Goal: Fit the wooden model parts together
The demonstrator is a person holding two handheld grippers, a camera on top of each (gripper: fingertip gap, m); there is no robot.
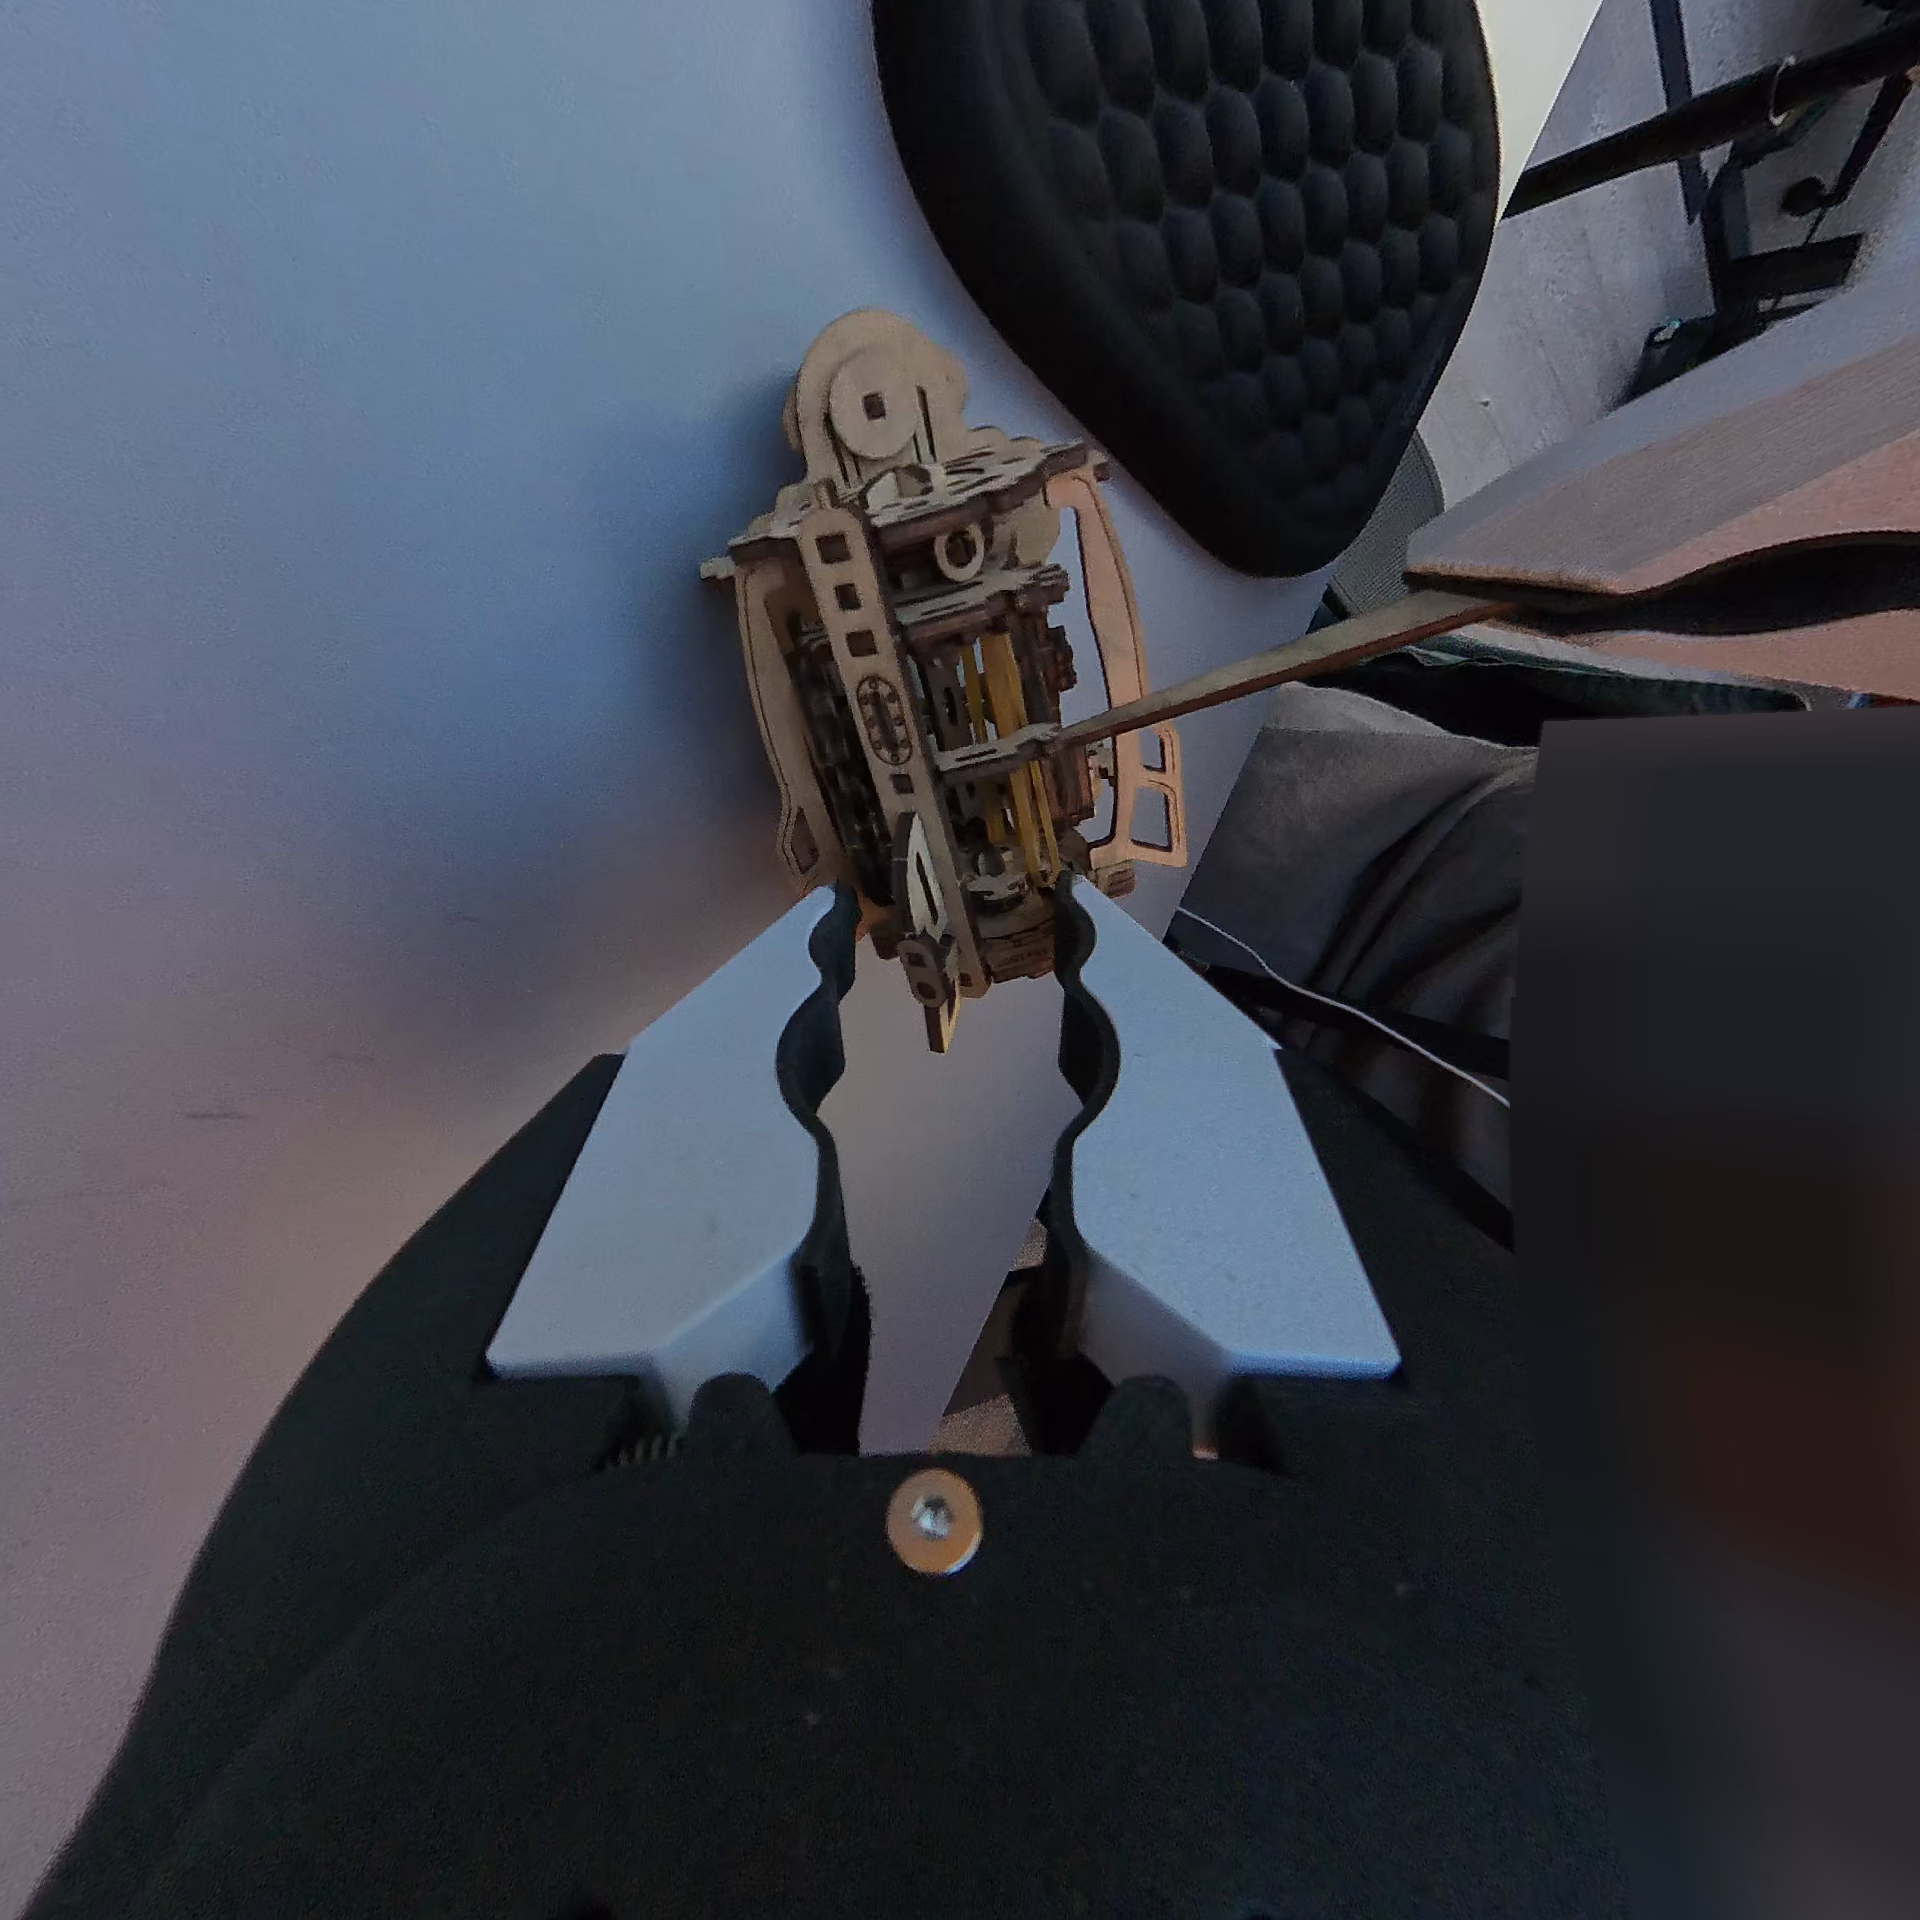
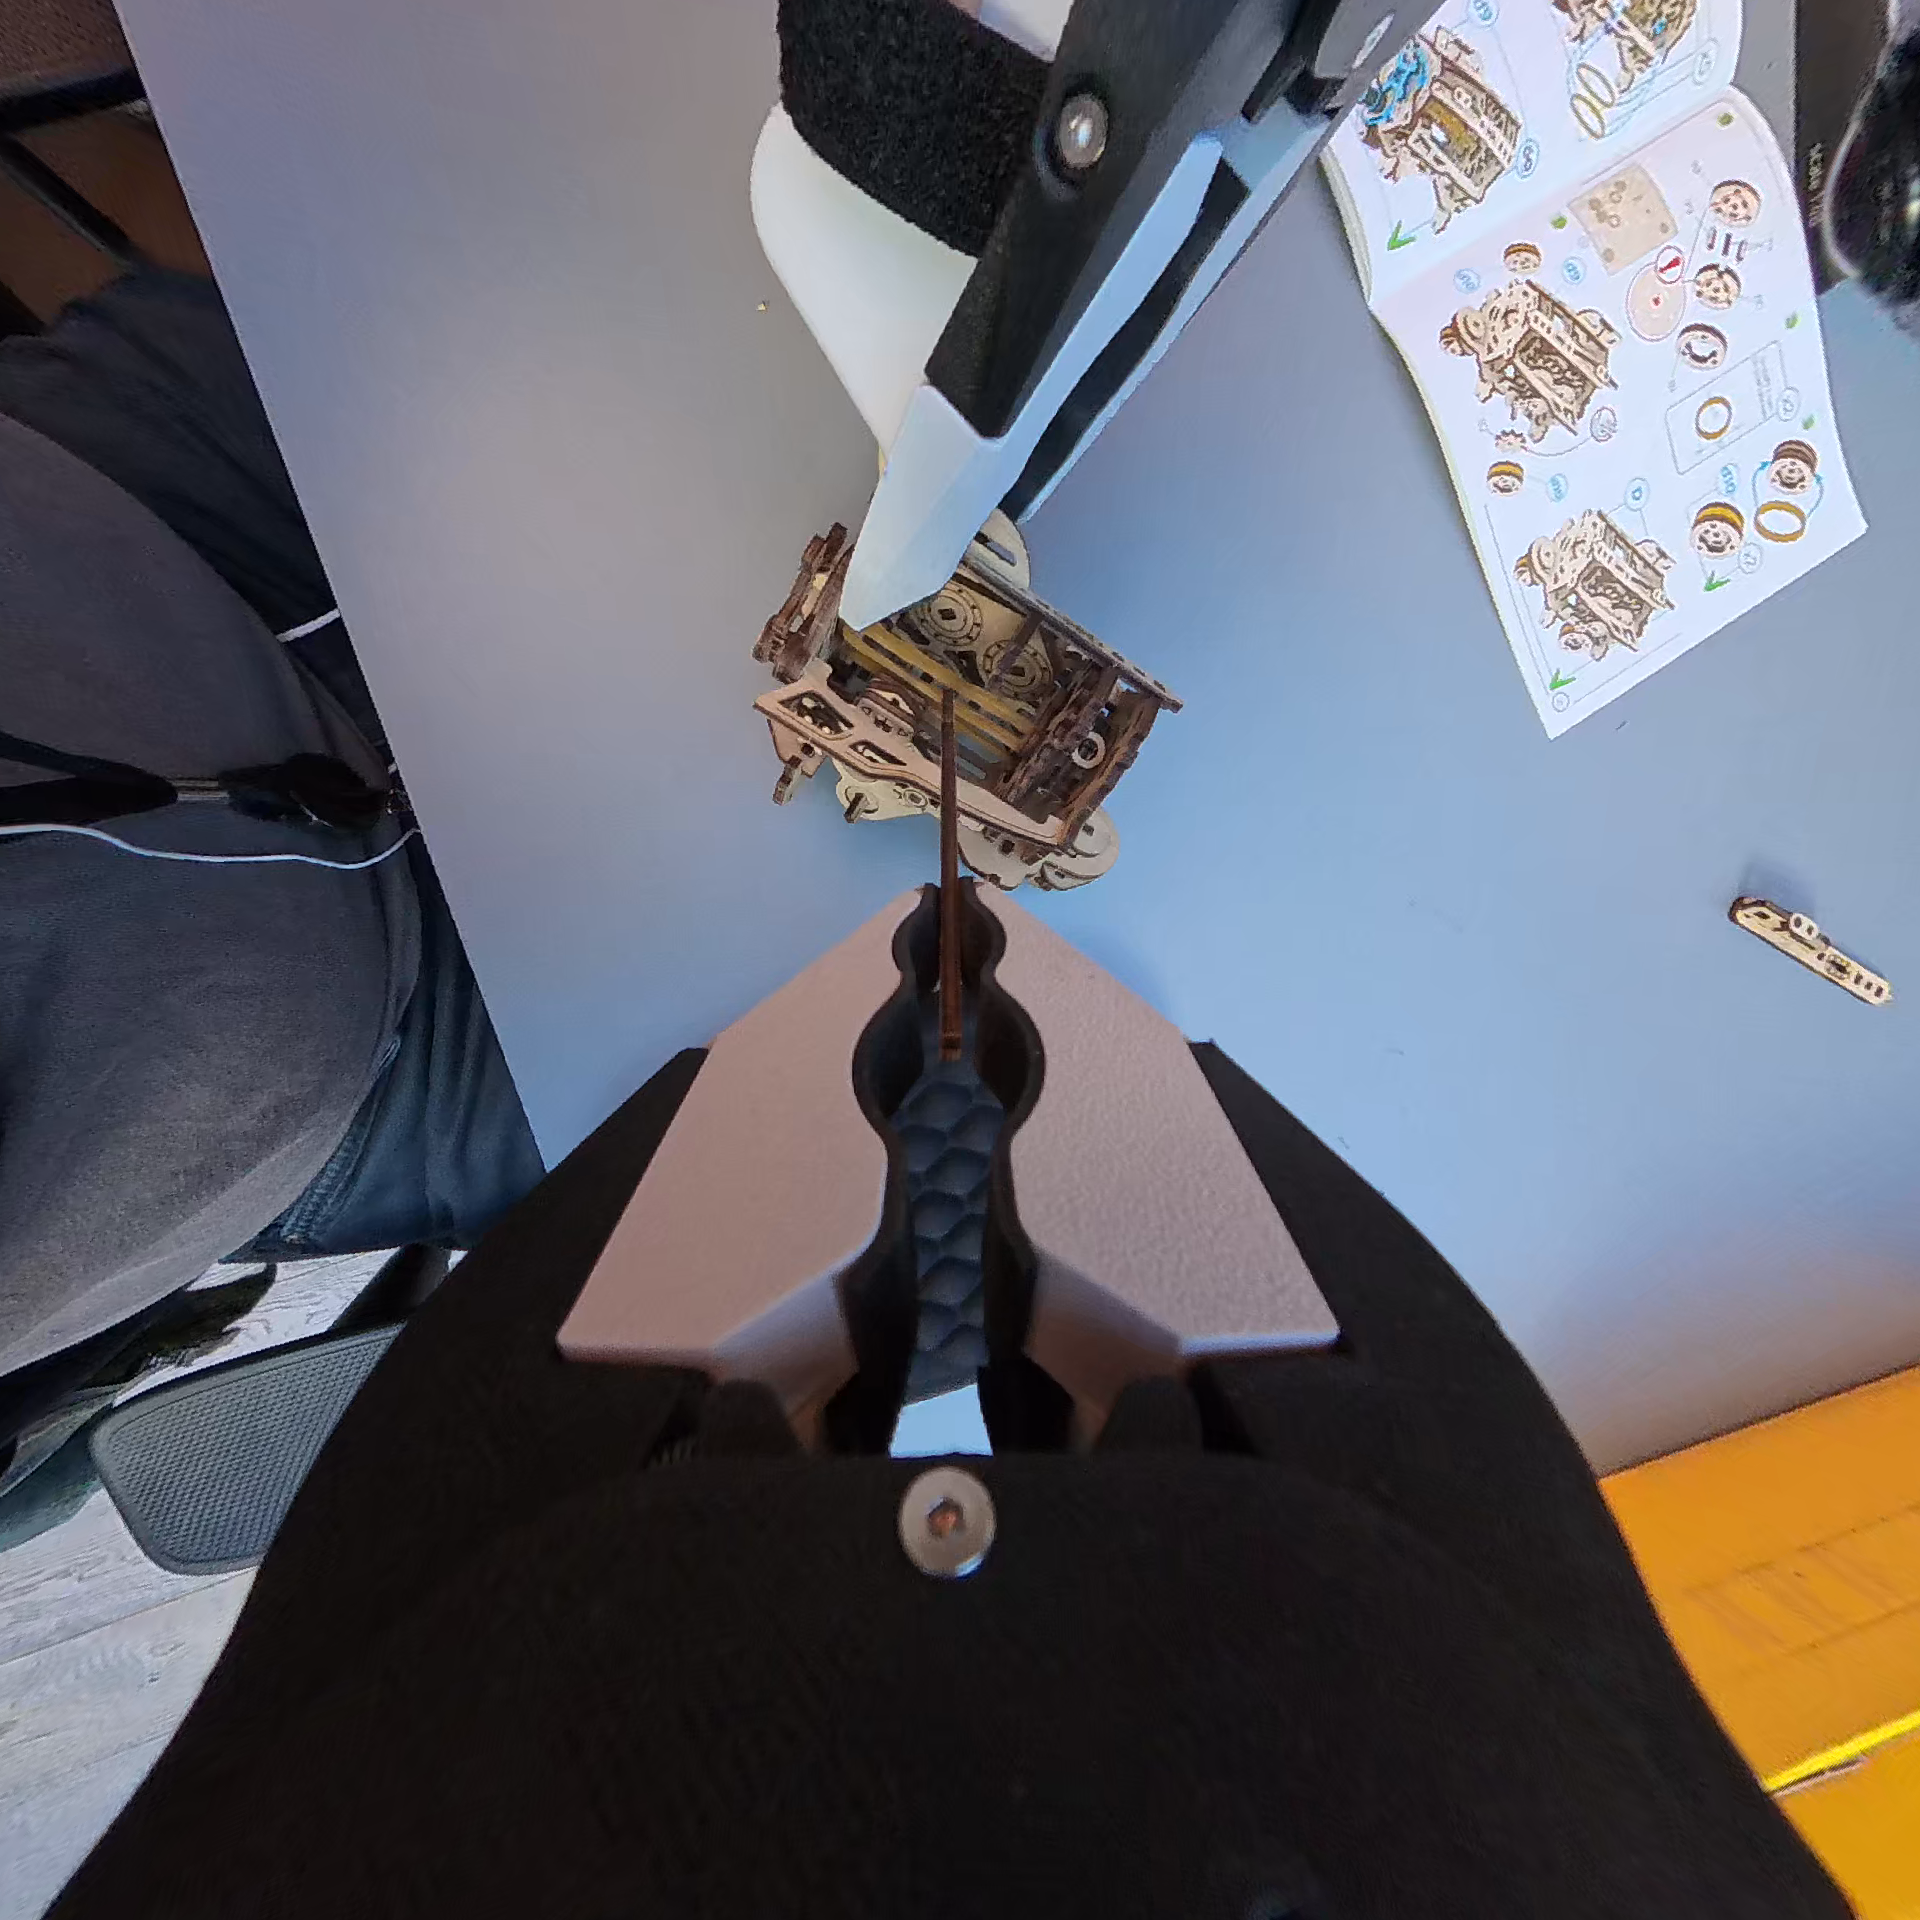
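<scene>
Pale grey tabletop point(image 2: 1455, 1039) beneath; grey plank floor point(image 2: 94, 1662) lower left, orange surface point(image 2: 1766, 1610) lower right; soft daylight.

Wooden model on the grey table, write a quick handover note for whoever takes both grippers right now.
Left gripper: fingers clamp one end of the wooden model, steadying it on the grey table.
Right gripper: shut on a thin wooden strip, whose far end is in the model's frame beside the yellow rubber bands.
Left to do: seat the strip; a loose wooden piece lies near the instruction booklet.
</scene>
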